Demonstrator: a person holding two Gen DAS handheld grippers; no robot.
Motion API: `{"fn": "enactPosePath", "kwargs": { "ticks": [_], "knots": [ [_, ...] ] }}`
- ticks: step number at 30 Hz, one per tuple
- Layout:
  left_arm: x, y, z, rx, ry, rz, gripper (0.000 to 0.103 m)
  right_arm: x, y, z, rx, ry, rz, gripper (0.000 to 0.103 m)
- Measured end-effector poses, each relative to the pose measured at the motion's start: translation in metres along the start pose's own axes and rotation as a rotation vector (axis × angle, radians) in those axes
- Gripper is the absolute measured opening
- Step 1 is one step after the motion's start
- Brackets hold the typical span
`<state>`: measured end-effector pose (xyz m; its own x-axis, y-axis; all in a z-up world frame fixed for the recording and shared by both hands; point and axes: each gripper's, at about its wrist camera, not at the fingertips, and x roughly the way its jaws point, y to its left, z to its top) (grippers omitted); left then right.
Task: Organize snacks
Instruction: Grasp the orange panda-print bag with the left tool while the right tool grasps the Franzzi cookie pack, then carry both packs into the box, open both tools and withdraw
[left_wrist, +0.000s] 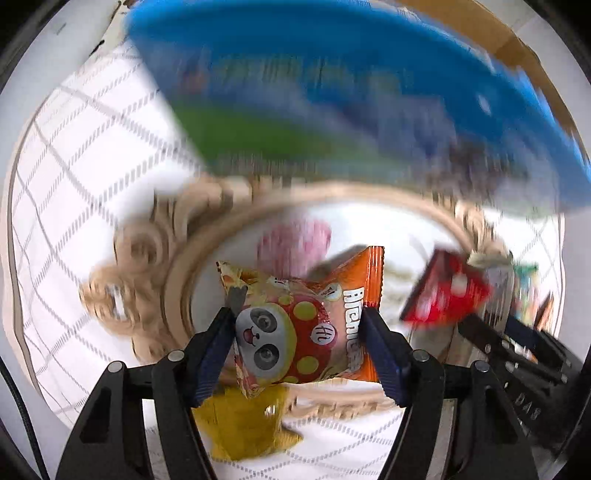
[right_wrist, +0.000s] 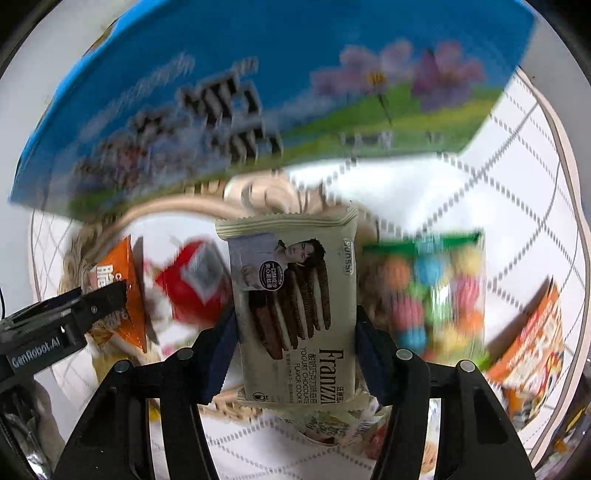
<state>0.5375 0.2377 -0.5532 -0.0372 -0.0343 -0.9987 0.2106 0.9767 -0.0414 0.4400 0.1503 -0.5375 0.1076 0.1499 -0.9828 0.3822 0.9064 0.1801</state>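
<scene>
My left gripper is shut on an orange panda snack packet and holds it above a round woven tray. My right gripper is shut on a beige Franzzi cookie packet, also over the tray. The right gripper with its packet shows at the right of the left wrist view. The left gripper shows at the left of the right wrist view, holding the orange packet. A red packet lies in the tray.
A large blue box stands behind the tray, also in the right wrist view. A yellow packet lies near the tray's front. A green candy bag and an orange packet lie to the right on the white checked cloth.
</scene>
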Motion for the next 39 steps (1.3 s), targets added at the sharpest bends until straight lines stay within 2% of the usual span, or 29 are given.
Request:
{"fn": "enactPosePath", "kwargs": {
  "ticks": [3, 7, 10, 11, 12, 14, 18, 20, 27, 31, 35, 39],
  "knots": [
    [0.012, -0.002, -0.005, 0.005, 0.018, 0.005, 0.074, 0.005, -0.001, -0.014, -0.007, 0.018, 0.005, 0.062],
    [0.032, -0.007, 0.006, -0.016, 0.054, -0.003, 0.075, 0.018, -0.001, -0.017, 0.005, 0.029, -0.005, 0.063],
    [0.032, -0.013, 0.006, -0.015, 0.032, 0.009, 0.069, 0.026, -0.003, -0.018, 0.003, 0.033, -0.022, 0.062],
    [0.030, -0.016, 0.002, -0.011, 0.026, 0.004, 0.056, 0.024, -0.003, -0.020, 0.000, 0.027, -0.025, 0.062],
    [0.026, -0.019, -0.001, -0.010, 0.021, 0.000, 0.052, 0.023, -0.002, -0.021, -0.002, 0.021, -0.025, 0.062],
    [0.018, -0.024, -0.011, -0.007, 0.010, -0.008, 0.052, 0.015, 0.008, -0.024, -0.002, 0.004, -0.019, 0.062],
    [0.000, -0.030, -0.019, -0.010, -0.013, -0.033, 0.051, -0.004, 0.004, -0.034, 0.003, -0.026, 0.018, 0.062],
    [-0.017, -0.022, -0.025, -0.002, -0.035, -0.056, 0.051, -0.017, 0.003, -0.035, 0.000, -0.043, 0.038, 0.062],
    [-0.093, -0.051, -0.033, 0.045, -0.139, -0.149, 0.051, -0.073, 0.009, -0.037, -0.028, -0.110, 0.125, 0.061],
    [-0.129, -0.056, -0.014, 0.070, -0.186, -0.213, 0.051, -0.119, 0.011, -0.025, -0.051, -0.172, 0.185, 0.062],
    [-0.166, -0.047, 0.009, 0.097, -0.241, -0.215, 0.051, -0.169, 0.012, -0.004, -0.064, -0.256, 0.196, 0.062],
    [-0.176, -0.056, 0.056, 0.112, -0.263, -0.188, 0.051, -0.201, 0.006, 0.037, -0.060, -0.339, 0.159, 0.062]
  ]
}}
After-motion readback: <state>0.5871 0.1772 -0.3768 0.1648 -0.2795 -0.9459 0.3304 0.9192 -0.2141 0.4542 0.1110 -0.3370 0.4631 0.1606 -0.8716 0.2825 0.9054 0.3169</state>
